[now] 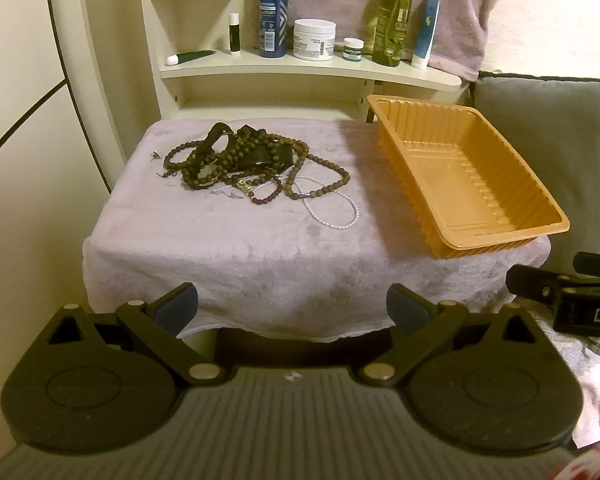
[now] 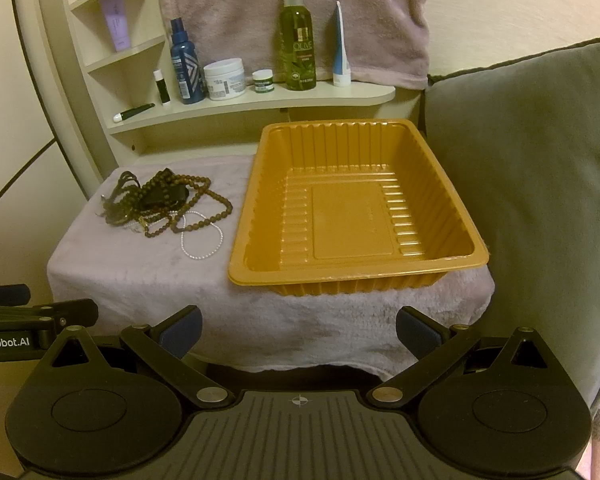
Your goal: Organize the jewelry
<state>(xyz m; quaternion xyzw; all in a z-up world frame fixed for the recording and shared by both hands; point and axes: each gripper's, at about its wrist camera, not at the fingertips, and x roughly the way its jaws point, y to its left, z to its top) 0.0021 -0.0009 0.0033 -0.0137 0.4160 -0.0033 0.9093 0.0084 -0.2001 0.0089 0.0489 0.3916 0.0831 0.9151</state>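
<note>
Both jaws wide, jewelry pile [image 1: 244, 164] beside orange tray [image 2: 440, 184]

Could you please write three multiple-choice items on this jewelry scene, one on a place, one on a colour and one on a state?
1. Where does the jewelry pile lie?
A. inside the tray
B. on the towel-covered surface, left of the tray
C. on the shelf

2. What colour is the tray?
A. orange
B. white
C. blue

3. How do the left gripper and right gripper stand?
A. both shut on beads
B. only the left one open
C. both open, holding nothing

Answers:
1 B, the beads rest on the towel beside the tray.
2 A, its ribbed walls are orange.
3 C, each view shows fingers spread wide with only towel between them.
</note>
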